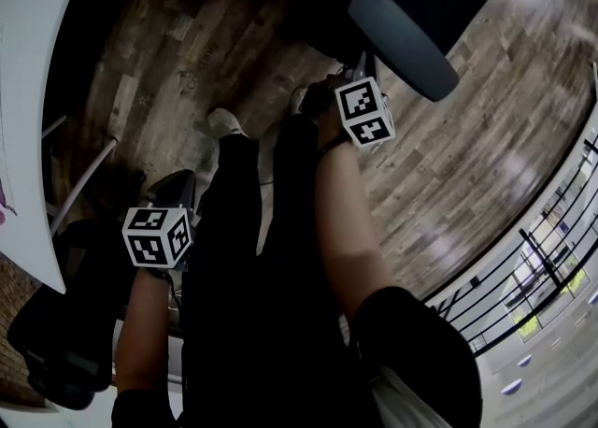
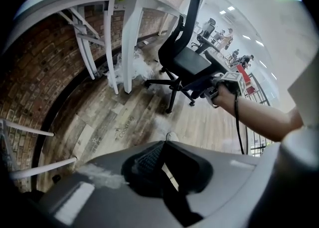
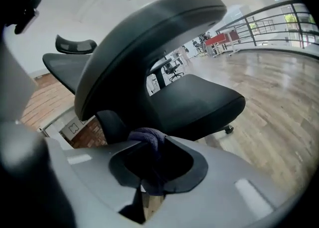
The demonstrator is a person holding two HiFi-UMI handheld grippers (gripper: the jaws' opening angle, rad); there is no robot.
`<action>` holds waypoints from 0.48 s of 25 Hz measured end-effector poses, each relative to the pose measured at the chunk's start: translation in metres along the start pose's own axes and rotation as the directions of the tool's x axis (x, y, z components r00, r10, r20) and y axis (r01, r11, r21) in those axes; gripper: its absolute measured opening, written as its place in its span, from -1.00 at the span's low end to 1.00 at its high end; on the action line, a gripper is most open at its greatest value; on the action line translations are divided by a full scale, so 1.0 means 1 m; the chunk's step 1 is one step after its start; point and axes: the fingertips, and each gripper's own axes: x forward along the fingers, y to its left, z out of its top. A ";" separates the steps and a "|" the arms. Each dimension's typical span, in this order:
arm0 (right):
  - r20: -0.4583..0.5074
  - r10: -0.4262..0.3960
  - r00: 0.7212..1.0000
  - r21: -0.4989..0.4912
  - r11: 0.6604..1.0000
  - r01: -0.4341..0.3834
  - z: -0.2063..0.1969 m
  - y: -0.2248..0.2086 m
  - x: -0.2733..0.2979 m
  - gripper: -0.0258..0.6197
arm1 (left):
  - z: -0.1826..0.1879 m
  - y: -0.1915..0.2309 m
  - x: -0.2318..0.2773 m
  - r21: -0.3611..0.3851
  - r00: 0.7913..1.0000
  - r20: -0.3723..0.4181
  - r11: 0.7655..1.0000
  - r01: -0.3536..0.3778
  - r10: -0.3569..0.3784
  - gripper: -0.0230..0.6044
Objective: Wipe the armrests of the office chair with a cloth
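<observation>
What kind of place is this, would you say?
Probably an open-plan office: a black office chair on a wood-plank floor, a white desk along a brick wall, and more chairs further back.

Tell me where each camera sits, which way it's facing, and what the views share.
Head view: on the person's head, facing steeply down at the wood floor; both forearms and legs show.
Left gripper view: on the left gripper, low, facing across the floor to the office chair; its jaws together, empty; right forearm shows.
Right gripper view: on the right gripper, looking up under the armrest; jaws clamp the cloth.
Shared: all three show the chair; head and left gripper views both show the right gripper.
</observation>
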 end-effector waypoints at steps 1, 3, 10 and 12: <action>0.000 0.007 1.000 0.015 1.000 -0.007 0.001 0.003 -0.001 -0.73 | 0.001 0.001 -0.002 -0.003 1.000 -0.001 1.000 -0.002 0.002 -0.91; -0.005 0.028 1.000 0.039 0.999 -0.028 0.002 0.011 -0.007 -0.73 | 0.005 -0.001 -0.008 -0.004 1.000 0.004 1.000 -0.001 0.001 -0.91; 0.002 0.103 0.995 0.037 0.994 -0.103 0.012 0.057 -0.029 -0.73 | 0.019 -0.002 -0.034 0.031 0.999 0.034 0.999 0.008 -0.009 -0.91; -0.043 0.108 0.993 0.019 0.994 -0.107 0.007 0.067 -0.043 -0.73 | 0.025 -0.004 -0.045 0.039 0.999 0.047 0.999 0.009 -0.011 -0.91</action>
